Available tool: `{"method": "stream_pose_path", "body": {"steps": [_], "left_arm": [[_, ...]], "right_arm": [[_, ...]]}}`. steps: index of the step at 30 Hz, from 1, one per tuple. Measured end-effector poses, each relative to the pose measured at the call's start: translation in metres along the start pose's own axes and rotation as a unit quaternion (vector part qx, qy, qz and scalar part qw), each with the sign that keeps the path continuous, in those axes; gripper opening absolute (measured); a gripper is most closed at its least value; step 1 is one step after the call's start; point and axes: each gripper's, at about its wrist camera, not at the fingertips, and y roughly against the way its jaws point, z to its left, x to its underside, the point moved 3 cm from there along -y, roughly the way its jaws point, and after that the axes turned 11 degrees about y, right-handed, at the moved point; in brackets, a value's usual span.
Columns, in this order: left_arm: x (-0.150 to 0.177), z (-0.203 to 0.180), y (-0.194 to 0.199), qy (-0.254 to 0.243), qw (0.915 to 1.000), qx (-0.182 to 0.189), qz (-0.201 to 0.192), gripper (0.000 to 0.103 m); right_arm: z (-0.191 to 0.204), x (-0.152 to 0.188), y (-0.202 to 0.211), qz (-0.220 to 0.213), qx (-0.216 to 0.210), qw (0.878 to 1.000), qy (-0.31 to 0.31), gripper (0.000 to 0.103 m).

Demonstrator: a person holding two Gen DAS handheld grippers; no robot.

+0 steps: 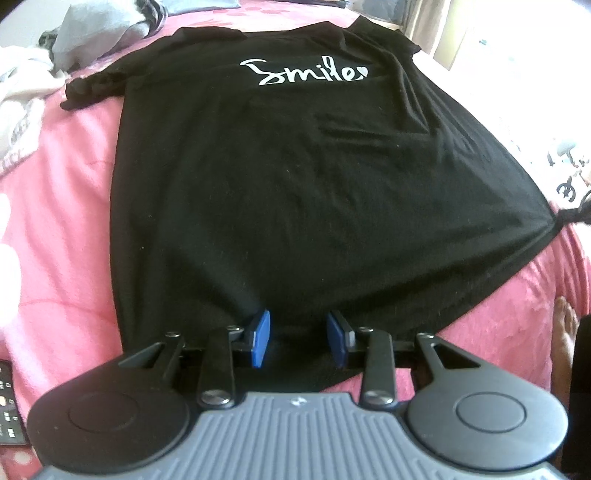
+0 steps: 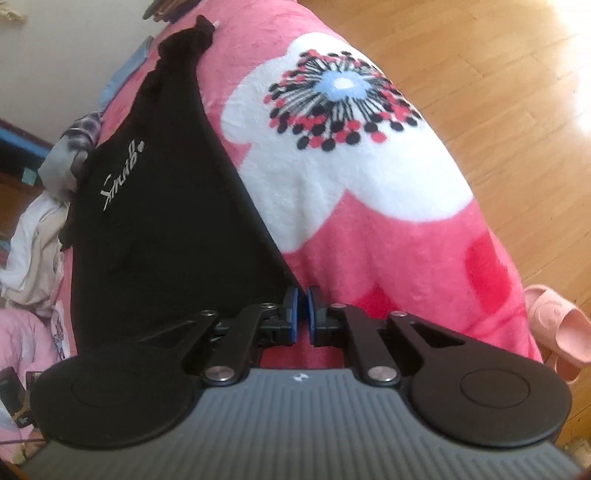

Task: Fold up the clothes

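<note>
Now your right tool (image 2: 303, 301) is pinched shut on the hem corner of the black shirt (image 1: 295, 177) spread on the bed (image 1: 55, 258); your left tool (image 1: 297, 332) gapes over the hem, gripping nothing. Lift now and the shirt skews.

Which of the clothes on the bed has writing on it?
The black T-shirt, spread flat on the pink blanket. White letters spell "Smile" across it. The grey and white clothes bunched beyond it show no writing.

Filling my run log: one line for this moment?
shirt: flat, bed | left hand-held gripper: open at hem | right hand-held gripper: shut, hem corner
</note>
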Motion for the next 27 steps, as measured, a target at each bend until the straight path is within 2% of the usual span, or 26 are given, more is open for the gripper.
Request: {"method": "stream_pose_path", "body": {"steps": [3,4,6,7,8,9,11,15,17,20,22,23,25,27], "left_arm": [[0.003,-0.002,0.005,-0.012,0.9999,-0.009,-0.007,0.037],[0.003,-0.003,0.008,-0.018,0.9997,-0.012,-0.012,0.037],[0.003,-0.007,0.016,-0.032,0.9991,-0.011,-0.024,0.037],[0.003,-0.011,0.02,-0.04,0.9987,-0.006,-0.03,0.037],[0.004,-0.014,0.023,-0.049,0.9982,0.003,-0.034,0.038],[0.005,-0.018,0.026,-0.059,0.9976,0.012,-0.036,0.038],[0.01,-0.027,0.029,-0.08,0.9956,0.038,-0.031,0.035],[0.027,-0.047,0.03,-0.13,0.9877,0.086,-0.01,0.033],[0.035,-0.055,0.026,-0.156,0.9839,0.088,-0.003,0.033],[0.041,-0.058,0.017,-0.18,0.9804,0.08,0.005,0.033],[0.044,-0.059,0.012,-0.194,0.9783,0.073,0.009,0.033],[0.044,-0.059,0.009,-0.198,0.9777,0.069,0.009,0.033],[0.044,-0.058,0.005,-0.202,0.9773,0.065,0.008,0.027],[0.043,-0.055,0.002,-0.197,0.9782,0.067,0.006,0.019]], "right_arm": [[0.009,-0.006,0.019,-0.037,0.042,0.997,0.06,0.009],[0.016,-0.008,0.024,-0.046,0.04,0.994,0.087,0.009],[0.037,-0.01,0.028,-0.052,0.013,0.987,0.149,0.009],[0.053,-0.008,0.027,-0.044,-0.008,0.98,0.192,0.009],[0.072,-0.004,0.023,-0.032,-0.031,0.968,0.246,0.009],[0.091,0.004,0.017,-0.019,-0.051,0.951,0.304,0.009],[0.127,0.024,0.004,0.008,-0.089,0.904,0.418,0.009],[0.176,0.068,-0.025,0.041,-0.119,0.787,0.605,0.009],[0.188,0.08,-0.038,0.043,-0.124,0.749,0.65,0.009],[0.2,0.091,-0.048,0.046,-0.125,0.708,0.693,0.01],[0.207,0.099,-0.055,0.049,-0.125,0.681,0.719,0.016],[0.209,0.1,-0.056,0.048,-0.124,0.672,0.728,0.02],[0.211,0.101,-0.057,0.042,-0.119,0.659,0.741,0.022],[0.216,0.099,-0.061,0.04,-0.117,0.66,0.741,0.022]]}}
